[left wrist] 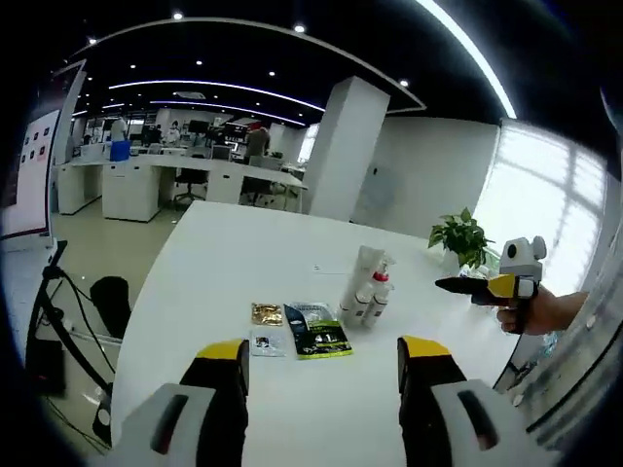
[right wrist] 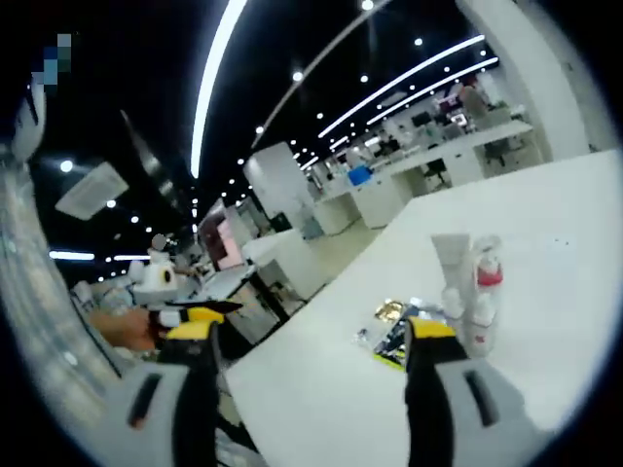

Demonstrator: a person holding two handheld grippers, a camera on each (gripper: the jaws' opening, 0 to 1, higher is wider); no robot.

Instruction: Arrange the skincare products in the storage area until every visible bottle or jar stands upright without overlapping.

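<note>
A small cluster of skincare products stands upright on the white table (left wrist: 234, 263): a white tube (left wrist: 365, 268), a bottle with a red cap (left wrist: 381, 281) and small white bottles (left wrist: 362, 304). My left gripper (left wrist: 323, 358) hangs open above the near table edge, well short of them. In the right gripper view the same tube (right wrist: 451, 255), red-capped bottle (right wrist: 489, 280) and small bottles (right wrist: 476, 319) stand just beyond my open right gripper (right wrist: 313, 341). The right gripper (left wrist: 482, 286), held by a hand (left wrist: 535, 311), enters from the right. The left gripper (right wrist: 195, 317) shows at the left.
Flat sachets lie beside the bottles: a gold one (left wrist: 267, 313), a green-and-black one (left wrist: 317, 331) and a small pale one (left wrist: 263, 343). A potted plant (left wrist: 461, 237) stands at the table's far corner. Office desks and a white pillar (left wrist: 346, 146) lie beyond.
</note>
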